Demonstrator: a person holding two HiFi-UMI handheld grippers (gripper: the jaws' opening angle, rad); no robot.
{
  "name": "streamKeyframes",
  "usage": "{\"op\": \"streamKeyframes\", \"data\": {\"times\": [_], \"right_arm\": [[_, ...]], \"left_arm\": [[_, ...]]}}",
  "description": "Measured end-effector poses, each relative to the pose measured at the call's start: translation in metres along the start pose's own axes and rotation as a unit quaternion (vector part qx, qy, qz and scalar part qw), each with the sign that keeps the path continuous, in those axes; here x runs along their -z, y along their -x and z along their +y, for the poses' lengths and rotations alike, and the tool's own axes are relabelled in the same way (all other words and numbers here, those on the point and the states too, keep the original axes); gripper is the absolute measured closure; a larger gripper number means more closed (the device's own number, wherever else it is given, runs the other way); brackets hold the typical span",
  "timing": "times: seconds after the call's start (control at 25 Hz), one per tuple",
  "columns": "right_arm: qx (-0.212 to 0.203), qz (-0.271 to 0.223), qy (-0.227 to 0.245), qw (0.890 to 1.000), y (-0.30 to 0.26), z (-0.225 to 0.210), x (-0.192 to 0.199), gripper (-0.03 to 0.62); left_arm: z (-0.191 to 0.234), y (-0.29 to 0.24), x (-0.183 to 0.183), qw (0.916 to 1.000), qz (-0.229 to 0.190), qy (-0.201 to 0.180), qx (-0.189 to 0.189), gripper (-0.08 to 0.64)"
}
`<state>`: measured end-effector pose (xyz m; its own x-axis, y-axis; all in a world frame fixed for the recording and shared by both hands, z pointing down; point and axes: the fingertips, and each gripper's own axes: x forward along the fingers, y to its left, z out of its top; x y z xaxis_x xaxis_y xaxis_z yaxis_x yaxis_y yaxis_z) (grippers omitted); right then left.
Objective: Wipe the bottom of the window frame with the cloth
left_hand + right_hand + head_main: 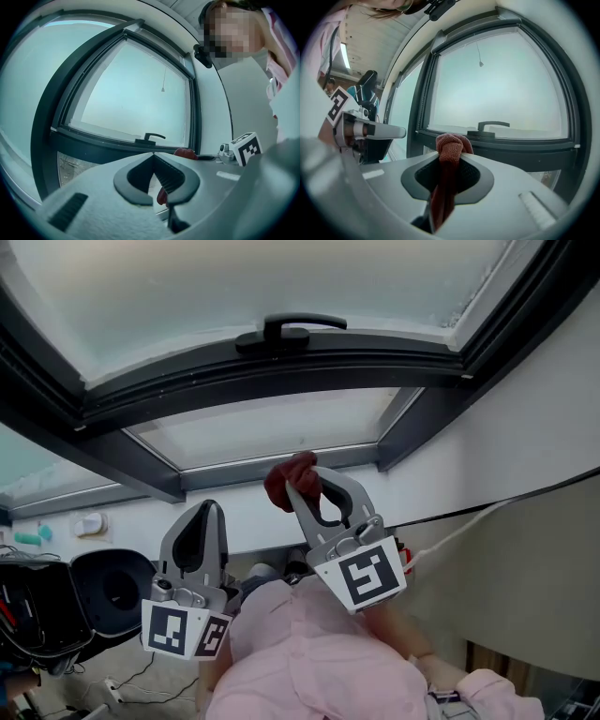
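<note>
My right gripper (302, 482) is shut on a dark red cloth (289, 480), bunched at its tips and held close to the lower window frame (281, 468). In the right gripper view the cloth (450, 146) sticks up between the closed jaws and hangs down behind them. My left gripper (206, 512) is lower and to the left, shut with nothing in it, its jaws meeting at the tip (153, 154). A black window handle (286, 332) sits on the dark sash bar above. From the left gripper view the cloth (186, 153) shows beyond the jaws.
The open sash (281, 362) leans overhead, with frosted glass above and below it. A white wall (525, 427) and a black cable (506, 502) lie at the right. A black office chair (103, 592) and floor clutter are at the lower left. A pink sleeve (309, 662) fills the bottom.
</note>
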<state>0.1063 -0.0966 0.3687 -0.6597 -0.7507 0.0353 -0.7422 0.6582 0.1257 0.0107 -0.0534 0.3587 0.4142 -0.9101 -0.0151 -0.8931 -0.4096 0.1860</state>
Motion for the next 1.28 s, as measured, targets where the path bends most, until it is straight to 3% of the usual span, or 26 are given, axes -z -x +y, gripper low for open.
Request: {"op": "streamKeyframes", "data": {"times": [0.2,0.4,0.84,1.08,1.28], "right_arm": [[-0.021,0.016,-0.011,1.000,0.005,0.044,0.000,0.531],[-0.012,0.018,-0.033,0.999,0.008,0.080,-0.008,0.530],[-0.005,0.088,-0.035,0.995,0.031,0.172,0.009,0.529],[0.005,0.104,-0.062,0.993,0.040,0.199,0.021,0.529],[0.010,0.103,-0.058,0.993,0.049,0.204,0.024,0.529]], "left_arm": [[0.007,0.019,-0.001,0.9999,0.007,-0.001,0.012,0.565],[0.019,0.046,-0.005,0.9995,0.019,0.003,0.027,0.565],[0.040,0.114,0.000,0.9967,0.047,0.009,0.066,0.565],[0.043,0.137,0.006,0.9951,0.056,0.018,0.079,0.565],[0.040,0.147,0.009,0.9953,0.054,0.013,0.079,0.565]]}}
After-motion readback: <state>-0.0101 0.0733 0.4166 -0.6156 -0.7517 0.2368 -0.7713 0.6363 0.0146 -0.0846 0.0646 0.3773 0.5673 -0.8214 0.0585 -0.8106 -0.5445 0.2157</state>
